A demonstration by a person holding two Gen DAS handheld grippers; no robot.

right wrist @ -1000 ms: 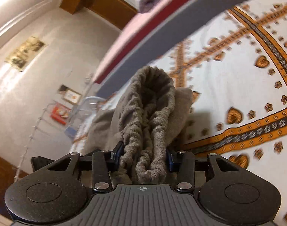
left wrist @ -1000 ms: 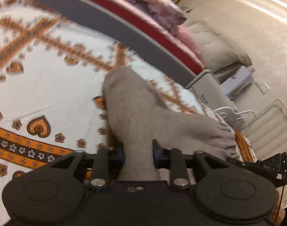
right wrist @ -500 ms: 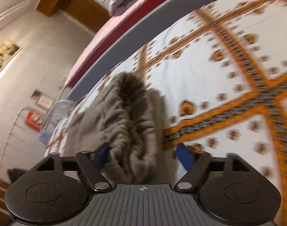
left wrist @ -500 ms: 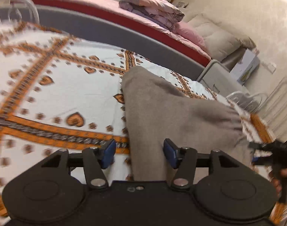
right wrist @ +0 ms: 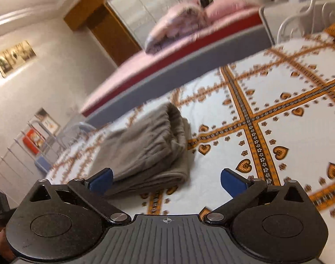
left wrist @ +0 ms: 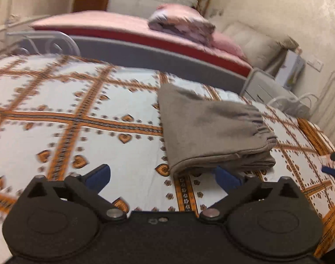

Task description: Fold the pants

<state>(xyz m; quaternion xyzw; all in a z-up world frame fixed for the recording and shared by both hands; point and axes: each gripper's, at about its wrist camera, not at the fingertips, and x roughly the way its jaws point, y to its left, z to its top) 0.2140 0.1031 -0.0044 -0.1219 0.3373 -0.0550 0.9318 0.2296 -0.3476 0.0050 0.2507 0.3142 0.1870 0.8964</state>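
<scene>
Your left gripper (left wrist: 163, 175) and right gripper (right wrist: 166, 179) have just spread wide, empty; the folded pants (left wrist: 213, 132) lie at one o'clock, seemingly finished.

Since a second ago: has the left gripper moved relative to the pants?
Yes. The left gripper has backed away from the pants toward the near edge of the bedspread; its jaws have just been opening, nothing is between them.

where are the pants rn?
The grey pants lie folded on the patterned bedsheet, right of centre in the left wrist view and left of centre in the right wrist view, in neither gripper.
</scene>
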